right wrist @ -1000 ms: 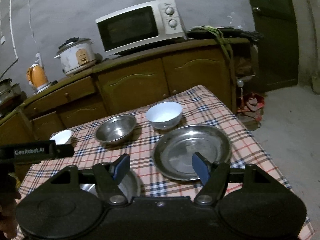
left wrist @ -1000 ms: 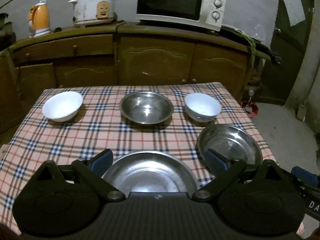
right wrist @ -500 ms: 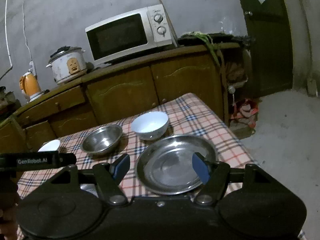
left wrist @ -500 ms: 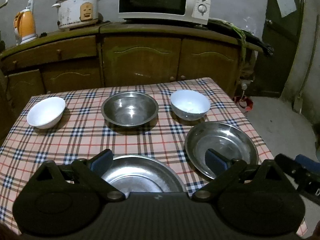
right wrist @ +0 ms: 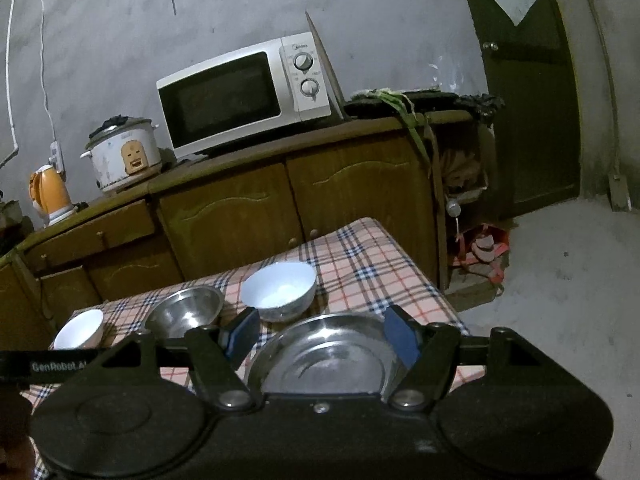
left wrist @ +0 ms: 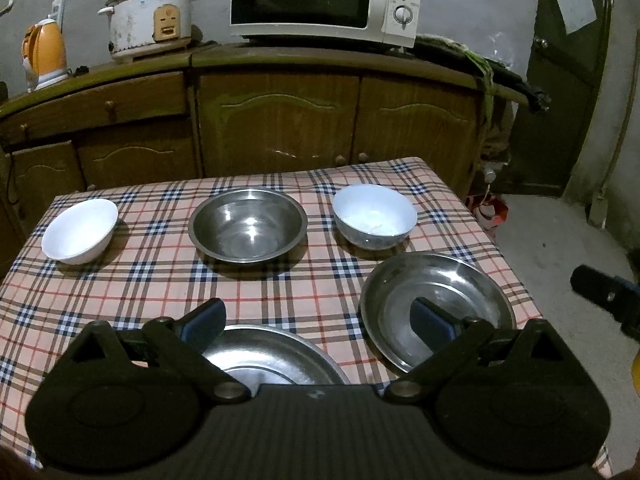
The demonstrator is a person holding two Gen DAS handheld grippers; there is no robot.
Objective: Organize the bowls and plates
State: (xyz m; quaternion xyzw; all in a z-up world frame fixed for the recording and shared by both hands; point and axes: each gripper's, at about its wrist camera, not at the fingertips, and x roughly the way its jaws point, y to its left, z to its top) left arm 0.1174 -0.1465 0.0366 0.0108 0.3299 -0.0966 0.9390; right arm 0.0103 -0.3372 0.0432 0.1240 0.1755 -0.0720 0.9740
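Note:
On the plaid table [left wrist: 152,280] the far row holds a white bowl [left wrist: 79,230] at left, a steel bowl [left wrist: 248,225] in the middle and a second white bowl [left wrist: 374,216] at right. Two steel plates lie nearer: one [left wrist: 436,300] at right, one [left wrist: 272,356] under my left gripper [left wrist: 316,322], which hangs open and empty above the near edge. In the right wrist view my right gripper [right wrist: 322,334] is open and empty over the right steel plate [right wrist: 328,356], with the white bowl [right wrist: 279,290], steel bowl [right wrist: 185,309] and left white bowl [right wrist: 80,328] beyond.
A wooden cabinet [left wrist: 280,120] stands behind the table with a microwave [left wrist: 324,0], rice cooker [left wrist: 148,16] and orange kettle [left wrist: 46,54] on top. A dark door [right wrist: 520,80] and concrete floor [right wrist: 560,280] lie to the right. The other gripper's body [left wrist: 608,300] shows at the right edge.
Both views have shifted: the dishes slid leftward in each frame, and the right plate now lies right under the right gripper's fingers. Both grippers stayed open; no dish moved on the table.

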